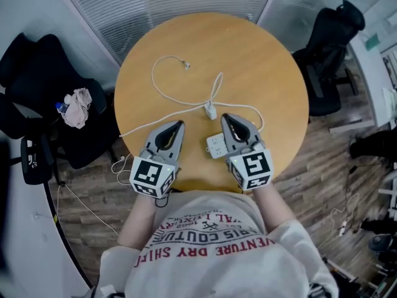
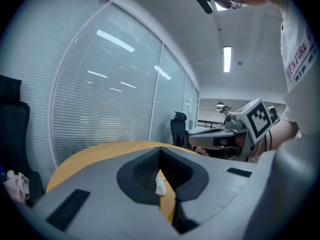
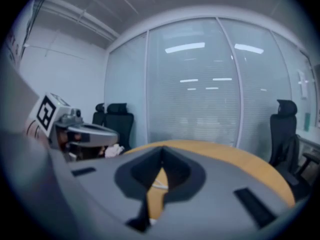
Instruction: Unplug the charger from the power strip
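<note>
Head view only: charger (image 1: pixel 210 111) lies on table (image 1: pixel 273 73), apart from power strip (image 1: pixel 215 145). Gripper views: left gripper (image 2: pixel 160 150) and right gripper (image 3: pixel 161 150) jaws together, empty.

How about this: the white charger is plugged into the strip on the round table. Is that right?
Not quite. The charger is not plugged in. It lies on the round table, apart from the strip, which is on the table too. The head view shows it.

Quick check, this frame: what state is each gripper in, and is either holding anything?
Left gripper: closed, holding nothing.
Right gripper: closed, holding nothing.
</note>
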`<state>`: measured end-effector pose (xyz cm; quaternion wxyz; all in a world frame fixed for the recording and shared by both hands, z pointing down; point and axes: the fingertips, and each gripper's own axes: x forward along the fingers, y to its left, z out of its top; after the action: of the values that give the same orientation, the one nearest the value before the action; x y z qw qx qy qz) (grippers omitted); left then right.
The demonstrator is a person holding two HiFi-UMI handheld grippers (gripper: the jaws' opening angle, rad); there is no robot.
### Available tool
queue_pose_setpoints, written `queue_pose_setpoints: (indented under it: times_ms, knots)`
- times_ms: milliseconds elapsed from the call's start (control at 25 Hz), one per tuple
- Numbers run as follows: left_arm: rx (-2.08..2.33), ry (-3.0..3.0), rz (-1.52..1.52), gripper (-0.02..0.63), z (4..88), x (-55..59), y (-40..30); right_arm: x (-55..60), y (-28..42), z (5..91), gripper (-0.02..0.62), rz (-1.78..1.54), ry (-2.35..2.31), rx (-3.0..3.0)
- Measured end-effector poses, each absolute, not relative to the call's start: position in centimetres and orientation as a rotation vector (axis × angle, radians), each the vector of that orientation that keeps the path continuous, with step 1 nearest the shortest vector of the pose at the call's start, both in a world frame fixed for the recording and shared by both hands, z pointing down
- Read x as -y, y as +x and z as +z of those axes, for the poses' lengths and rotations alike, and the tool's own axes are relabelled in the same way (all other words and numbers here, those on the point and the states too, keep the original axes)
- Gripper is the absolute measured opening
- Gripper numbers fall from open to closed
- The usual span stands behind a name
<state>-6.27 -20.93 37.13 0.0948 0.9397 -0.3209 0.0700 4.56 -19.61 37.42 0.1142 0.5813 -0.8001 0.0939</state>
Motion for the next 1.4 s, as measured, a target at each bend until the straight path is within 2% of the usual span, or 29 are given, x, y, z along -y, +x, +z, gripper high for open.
queue_pose_setpoints:
  times_ms: [360, 1400]
  knots:
    - [0.984, 2.877, 0.13, 0.029, 31.8, 21.0, -7.2, 17.3, 3.9, 35.0, 0.026, 0.212, 1.732, 2.415]
    - [0.979, 2.87, 0.118, 0.029, 32.0, 20.4, -6.4, 16.7, 5.2, 34.3, 0.025, 0.125, 1.753, 2.371]
